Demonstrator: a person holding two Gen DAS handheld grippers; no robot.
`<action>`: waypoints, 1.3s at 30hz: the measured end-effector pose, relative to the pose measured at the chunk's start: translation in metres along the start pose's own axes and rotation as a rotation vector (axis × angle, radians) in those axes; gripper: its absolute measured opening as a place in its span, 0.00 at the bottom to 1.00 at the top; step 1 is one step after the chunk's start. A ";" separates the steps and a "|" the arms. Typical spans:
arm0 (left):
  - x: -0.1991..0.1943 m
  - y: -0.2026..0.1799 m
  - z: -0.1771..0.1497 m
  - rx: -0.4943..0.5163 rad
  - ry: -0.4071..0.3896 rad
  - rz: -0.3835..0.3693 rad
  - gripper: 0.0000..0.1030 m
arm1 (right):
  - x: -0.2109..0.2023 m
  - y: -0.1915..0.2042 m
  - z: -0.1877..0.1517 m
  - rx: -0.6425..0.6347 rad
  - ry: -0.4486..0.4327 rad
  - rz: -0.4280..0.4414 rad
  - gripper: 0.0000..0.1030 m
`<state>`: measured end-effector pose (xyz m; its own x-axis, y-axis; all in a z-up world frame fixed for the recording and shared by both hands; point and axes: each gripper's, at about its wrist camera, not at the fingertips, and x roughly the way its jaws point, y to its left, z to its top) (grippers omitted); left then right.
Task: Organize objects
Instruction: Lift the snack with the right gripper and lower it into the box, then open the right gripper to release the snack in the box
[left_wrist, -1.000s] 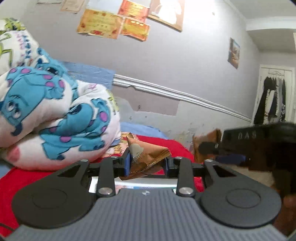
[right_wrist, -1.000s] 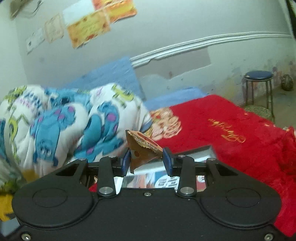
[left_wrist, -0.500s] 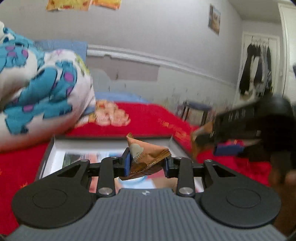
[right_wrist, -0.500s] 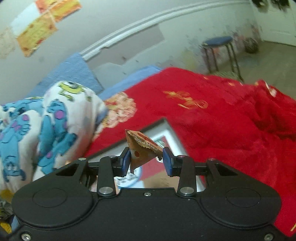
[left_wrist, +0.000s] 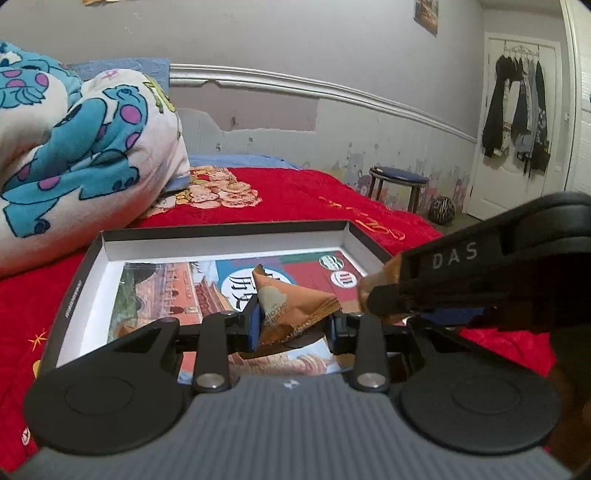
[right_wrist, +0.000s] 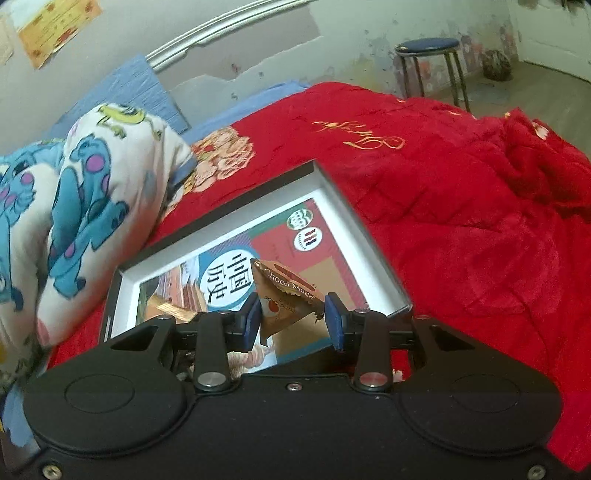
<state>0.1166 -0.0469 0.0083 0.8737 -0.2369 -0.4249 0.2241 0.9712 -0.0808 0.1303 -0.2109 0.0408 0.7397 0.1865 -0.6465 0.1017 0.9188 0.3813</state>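
My left gripper (left_wrist: 292, 322) is shut on a brown triangular snack packet (left_wrist: 291, 302), held over a shallow open box (left_wrist: 225, 243) with a printed picture on its floor. The box lies on a red bedspread (left_wrist: 295, 192). My right gripper (right_wrist: 293, 319) is shut on a second brown packet (right_wrist: 284, 299) marked "Choco Magic", above the same box (right_wrist: 364, 236). In the left wrist view the right gripper's black body (left_wrist: 480, 280) reaches in from the right, close beside the left one. A brown packet edge (right_wrist: 170, 309) shows at the left inside the box.
A rolled white and blue cartoon blanket (left_wrist: 74, 140) lies just left of the box. The red bedspread (right_wrist: 461, 221) spreads out to the right. A blue-topped stool (left_wrist: 397, 181) stands by the wall past the bed, and dark clothes (left_wrist: 517, 114) hang on a door.
Both grippers have come down and tilted toward the bed, each still gripping its packet. The open box, barely seen a second ago, now fills the area under both.
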 end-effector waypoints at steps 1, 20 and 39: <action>0.001 -0.001 -0.001 0.009 0.002 0.000 0.37 | 0.001 0.001 -0.002 -0.010 0.003 0.008 0.35; 0.016 0.006 -0.013 0.013 0.058 0.003 0.37 | 0.010 0.022 -0.006 -0.128 0.016 -0.023 0.35; 0.019 0.011 -0.013 0.010 0.069 -0.005 0.40 | 0.023 0.025 -0.014 -0.155 0.050 -0.005 0.35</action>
<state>0.1298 -0.0406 -0.0118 0.8411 -0.2389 -0.4853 0.2327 0.9697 -0.0740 0.1411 -0.1788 0.0261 0.7048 0.1957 -0.6818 -0.0020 0.9618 0.2739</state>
